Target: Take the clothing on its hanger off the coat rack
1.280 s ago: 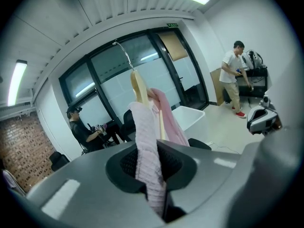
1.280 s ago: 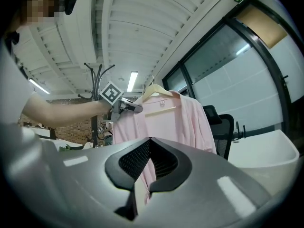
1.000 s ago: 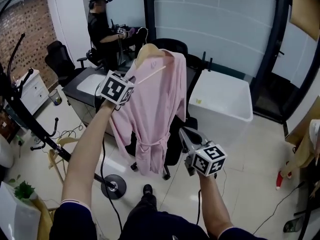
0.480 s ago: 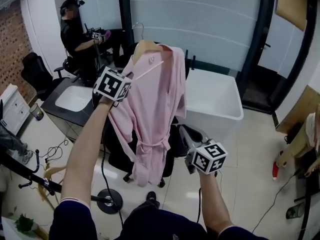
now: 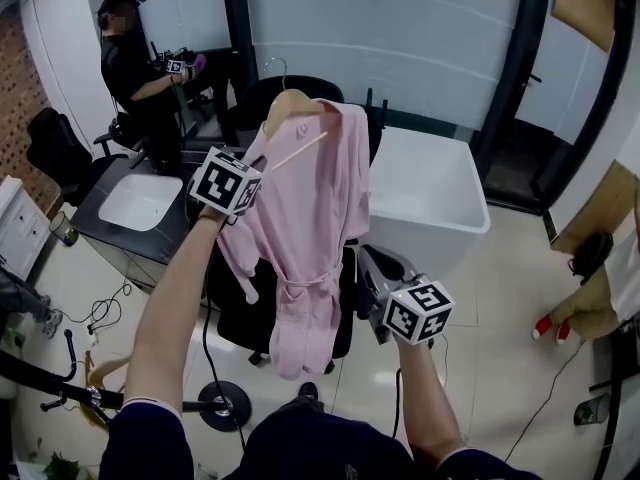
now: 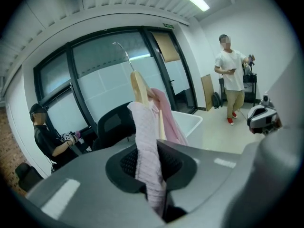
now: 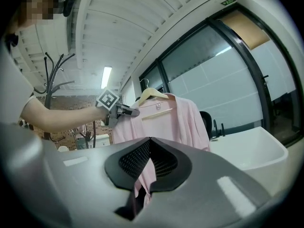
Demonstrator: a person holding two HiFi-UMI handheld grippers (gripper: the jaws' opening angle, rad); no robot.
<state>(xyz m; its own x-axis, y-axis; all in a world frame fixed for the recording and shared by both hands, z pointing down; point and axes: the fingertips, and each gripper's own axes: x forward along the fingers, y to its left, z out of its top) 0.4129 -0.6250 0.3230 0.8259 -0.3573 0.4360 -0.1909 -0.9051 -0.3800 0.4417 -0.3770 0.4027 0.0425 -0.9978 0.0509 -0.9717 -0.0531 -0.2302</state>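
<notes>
- Head view: the left gripper (image 5: 262,161) is raised and clamped on the shoulder of a pale pink fabric robe (image 5: 312,228). The robe hangs on a light wooden hanger with a metal hook (image 5: 290,108).
- Left gripper view: the left gripper (image 6: 149,151) has pink cloth pinched between its jaws, with the hanger (image 6: 139,87) rising just above them.
- The right gripper (image 5: 366,260) is held low beside the robe's hem. In the right gripper view, the right gripper (image 7: 148,141) has its jaws together on nothing, and the robe (image 7: 164,120) is well apart beyond them.
- The hanger's hook stands in open air before the frosted glass wall (image 5: 400,38). The black branching coat rack (image 7: 50,72) is well apart from it.
- A black office chair (image 5: 235,303) stands directly behind and under the robe's lower half, and a white rectangular tub (image 5: 430,193) sits just right of it.
- A dark table with a white basin (image 5: 135,200) is on the left.
- Counted: one robe, one hanger, two grippers, one tub.
- Two other people are in view: a person in black (image 5: 130,68) holding grippers, and a person in a white shirt (image 6: 230,75).
</notes>
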